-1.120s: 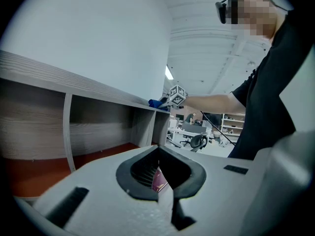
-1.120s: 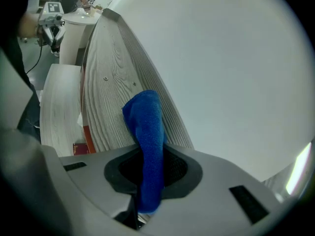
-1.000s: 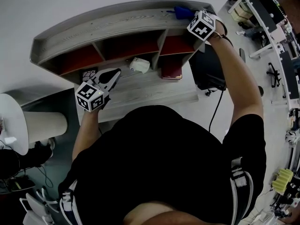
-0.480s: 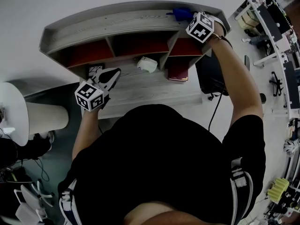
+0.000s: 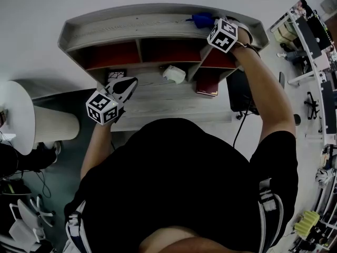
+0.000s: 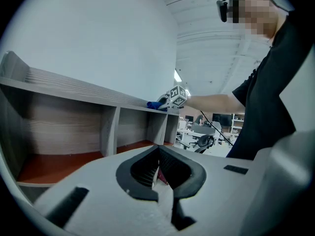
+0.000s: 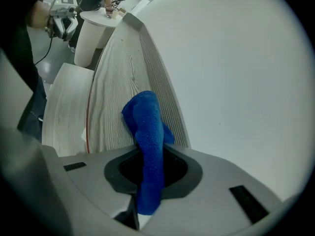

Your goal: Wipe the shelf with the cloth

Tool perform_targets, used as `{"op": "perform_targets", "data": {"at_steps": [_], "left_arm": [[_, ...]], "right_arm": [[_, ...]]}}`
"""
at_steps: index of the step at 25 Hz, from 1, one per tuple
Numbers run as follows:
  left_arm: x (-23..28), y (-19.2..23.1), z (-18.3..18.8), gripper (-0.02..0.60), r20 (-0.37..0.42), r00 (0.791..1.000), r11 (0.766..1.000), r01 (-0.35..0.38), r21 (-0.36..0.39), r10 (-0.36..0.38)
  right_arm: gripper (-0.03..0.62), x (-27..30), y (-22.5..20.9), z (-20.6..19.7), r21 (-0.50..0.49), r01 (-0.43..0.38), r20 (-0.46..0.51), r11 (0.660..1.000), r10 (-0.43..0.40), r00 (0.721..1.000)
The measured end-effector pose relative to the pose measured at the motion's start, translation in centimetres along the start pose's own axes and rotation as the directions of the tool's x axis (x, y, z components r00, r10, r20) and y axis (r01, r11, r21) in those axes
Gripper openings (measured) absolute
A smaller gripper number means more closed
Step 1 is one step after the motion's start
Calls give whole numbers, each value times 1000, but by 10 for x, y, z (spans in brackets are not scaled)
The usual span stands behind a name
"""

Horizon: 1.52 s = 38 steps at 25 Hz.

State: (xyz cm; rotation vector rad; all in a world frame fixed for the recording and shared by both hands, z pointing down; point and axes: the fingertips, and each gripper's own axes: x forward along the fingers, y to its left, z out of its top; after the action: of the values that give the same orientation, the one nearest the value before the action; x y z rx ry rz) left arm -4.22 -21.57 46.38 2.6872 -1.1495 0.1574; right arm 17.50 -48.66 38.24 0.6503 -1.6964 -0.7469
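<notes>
A grey wooden shelf (image 5: 131, 24) with red-floored cubbies stands against the white wall. My right gripper (image 5: 210, 21) rests on its top board at the right end, shut on a blue cloth (image 5: 201, 19). In the right gripper view the cloth (image 7: 146, 132) hangs between the jaws and lies on the grained top board (image 7: 115, 92). My left gripper (image 5: 126, 84) hovers low over the desk surface (image 5: 158, 96) in front of the left cubby, jaws shut and empty. The left gripper view shows the shelf top (image 6: 74, 85) with the cloth (image 6: 155, 104) far off.
A small white object (image 5: 174, 74) sits under the middle cubby. A dark red book (image 5: 208, 83) stands below the right cubby. A black patterned item (image 5: 116, 75) lies by the left gripper. A white round table (image 5: 18, 125) stands at left; office desks (image 5: 310, 41) at right.
The head view has shifted, so the shelf sits further right in frame. My right gripper stays at the right end of the shelf top with the cloth. The left gripper holds its place.
</notes>
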Motion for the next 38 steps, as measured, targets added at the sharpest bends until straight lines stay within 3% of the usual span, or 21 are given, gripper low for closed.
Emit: {"op": "perform_targets", "data": {"at_steps": [15, 38], "left_arm": [[-65, 33, -7, 17, 3, 996, 996, -86, -19, 86], [-167, 76, -27, 17, 31, 967, 964, -251, -87, 254]], "right_arm": [[57, 13, 11, 104, -45, -50, 99, 998, 54, 994], [57, 12, 52, 293, -169, -71, 328, 983, 124, 937]]}}
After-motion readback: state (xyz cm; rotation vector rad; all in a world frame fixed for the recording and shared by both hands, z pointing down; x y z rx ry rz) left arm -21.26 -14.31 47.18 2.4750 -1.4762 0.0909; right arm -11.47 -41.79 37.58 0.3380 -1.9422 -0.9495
